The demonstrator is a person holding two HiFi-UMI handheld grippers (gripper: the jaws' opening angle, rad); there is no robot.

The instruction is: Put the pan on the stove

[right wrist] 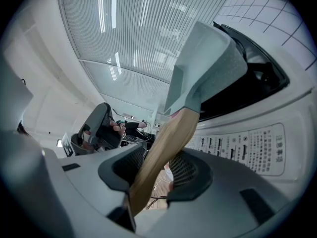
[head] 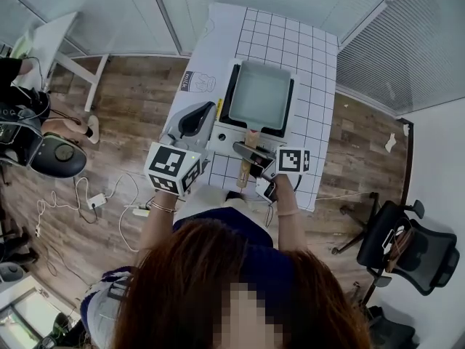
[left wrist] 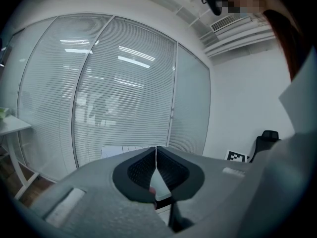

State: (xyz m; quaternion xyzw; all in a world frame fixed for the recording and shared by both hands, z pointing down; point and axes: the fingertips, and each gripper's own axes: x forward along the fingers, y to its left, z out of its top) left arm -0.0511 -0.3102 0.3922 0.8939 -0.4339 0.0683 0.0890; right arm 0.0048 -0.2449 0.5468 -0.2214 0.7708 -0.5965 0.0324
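- Two grippers in play. The right gripper (right wrist: 157, 170) was clamped on the wooden handle (right wrist: 163, 148) of the pan (head: 259, 93). The left gripper (left wrist: 156, 158) had its jaws pressed together on nothing and hung beside the stove's (head: 227, 135) left edge.
- Pan sat over the stove's black top, toward the near-left part of the tabletop (head: 320, 78), handle pointing at the person.
- It looked about seated. To finish clean: keep the handle level, check the base is flat and centred, then open the jaws and back straight off without dragging the pan.
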